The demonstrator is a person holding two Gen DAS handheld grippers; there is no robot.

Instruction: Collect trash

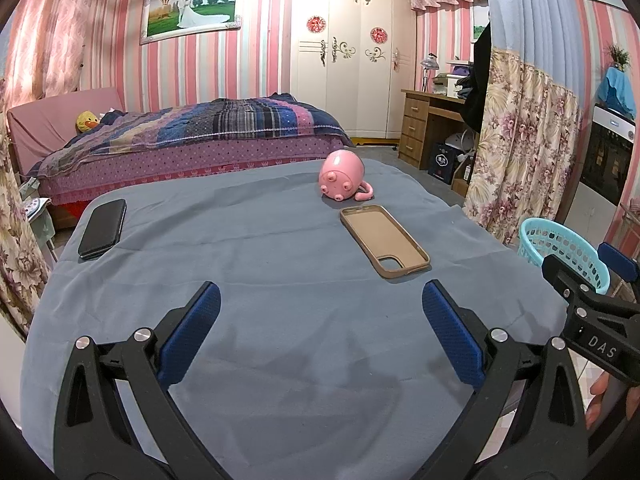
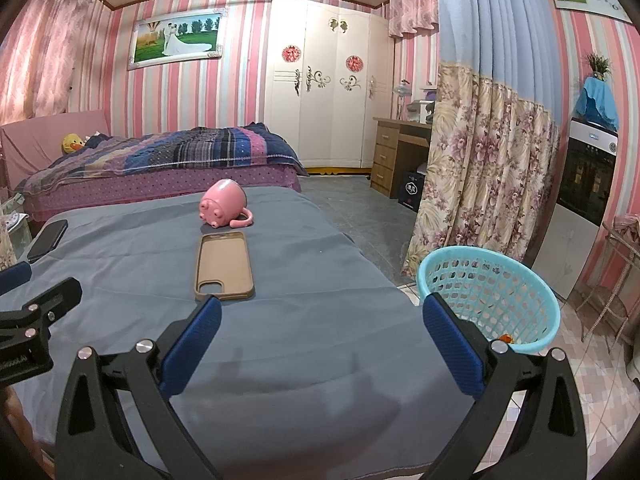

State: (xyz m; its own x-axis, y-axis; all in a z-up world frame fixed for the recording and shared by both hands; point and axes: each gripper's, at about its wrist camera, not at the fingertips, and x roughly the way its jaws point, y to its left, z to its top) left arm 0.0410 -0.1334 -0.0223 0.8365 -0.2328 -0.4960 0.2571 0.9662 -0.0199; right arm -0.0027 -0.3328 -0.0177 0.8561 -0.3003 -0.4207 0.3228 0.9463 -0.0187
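Note:
A light blue plastic basket (image 2: 492,300) stands on the floor off the table's right edge; a small orange scrap (image 2: 506,338) lies inside it. The basket also shows in the left wrist view (image 1: 560,252). My left gripper (image 1: 320,332) is open and empty over the near part of the grey-blue tablecloth (image 1: 280,280). My right gripper (image 2: 320,344) is open and empty near the table's right front, with the basket just past its right finger. A tan phone case (image 1: 384,240) lies ahead; it also shows in the right wrist view (image 2: 224,266).
A pink pig-shaped cup (image 1: 344,176) lies on its side beyond the case. A black phone (image 1: 102,228) lies at the table's far left. A floral curtain (image 2: 480,168) hangs right behind the basket. A bed (image 1: 180,140) stands beyond the table.

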